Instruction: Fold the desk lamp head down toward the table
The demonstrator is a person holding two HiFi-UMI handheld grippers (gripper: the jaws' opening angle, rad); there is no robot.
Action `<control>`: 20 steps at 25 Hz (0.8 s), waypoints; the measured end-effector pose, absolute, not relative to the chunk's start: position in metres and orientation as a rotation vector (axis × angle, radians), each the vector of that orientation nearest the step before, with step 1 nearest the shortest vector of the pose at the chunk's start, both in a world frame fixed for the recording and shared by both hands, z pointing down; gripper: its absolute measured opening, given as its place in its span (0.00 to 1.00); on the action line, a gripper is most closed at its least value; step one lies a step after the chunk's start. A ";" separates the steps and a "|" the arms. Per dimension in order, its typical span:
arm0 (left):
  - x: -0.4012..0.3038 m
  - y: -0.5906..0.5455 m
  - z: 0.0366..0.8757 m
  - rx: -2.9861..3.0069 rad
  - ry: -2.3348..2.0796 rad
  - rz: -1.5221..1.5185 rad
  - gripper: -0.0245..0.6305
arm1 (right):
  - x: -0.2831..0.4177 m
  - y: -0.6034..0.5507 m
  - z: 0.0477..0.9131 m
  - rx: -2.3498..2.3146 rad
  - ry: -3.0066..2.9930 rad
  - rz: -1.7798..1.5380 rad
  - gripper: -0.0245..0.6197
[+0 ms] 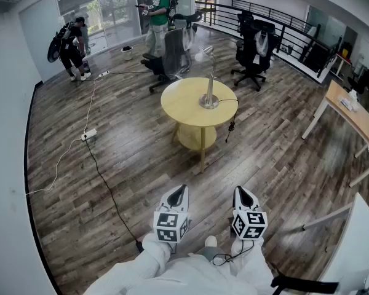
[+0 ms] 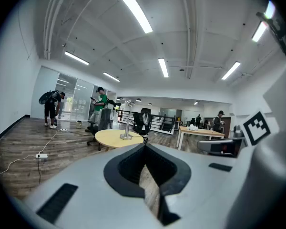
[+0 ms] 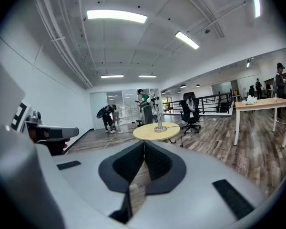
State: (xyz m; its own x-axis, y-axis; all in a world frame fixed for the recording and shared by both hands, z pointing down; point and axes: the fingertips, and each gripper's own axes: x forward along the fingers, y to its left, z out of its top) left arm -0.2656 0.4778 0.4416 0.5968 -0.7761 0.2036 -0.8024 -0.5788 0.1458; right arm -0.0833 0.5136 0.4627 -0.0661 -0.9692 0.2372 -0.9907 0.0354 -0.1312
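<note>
- Wood-plank floor [image 1: 111, 140] runs through an open office. Swivel chairs [image 1: 253, 48] and two people [image 1: 71, 45] are at the far side, and a cable [image 1: 101, 177] trails across the boards on the left.
- Your round yellow surface [image 1: 184, 112] stands in the middle of the room, well apart from you.
- On it is the desk lamp [image 1: 210, 85]. Its stem is upright on the base and its head is up at the top, not bent down.
- Your left gripper [image 1: 179, 192] is low and near you. Its fingers [image 2: 126, 171] are pressed together with nothing between them.
- Your right gripper [image 1: 243, 192] is just beside it. Its fingers [image 3: 128, 163] are likewise closed on nothing.
- Both grippers point roughly toward the lamp across open floor.
- By the look of it, none of the fold is done yet.
- What is left for you is the whole job: go up to the surface, take hold of the lamp's head or upper arm, likely steady the base, and bend the head down toward the surface.
</note>
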 end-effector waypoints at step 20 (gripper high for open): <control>-0.243 0.438 0.471 2.595 -1.288 0.254 0.04 | -0.065 0.451 0.480 2.063 -2.249 0.436 0.06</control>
State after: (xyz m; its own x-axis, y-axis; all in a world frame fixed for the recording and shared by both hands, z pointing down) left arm -0.2427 0.4376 0.4711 0.5978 -0.7596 0.2561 -0.8000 -0.5857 0.1303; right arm -0.0647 0.4510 0.4800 -0.1034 -0.9672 0.2320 -0.9838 0.0652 -0.1671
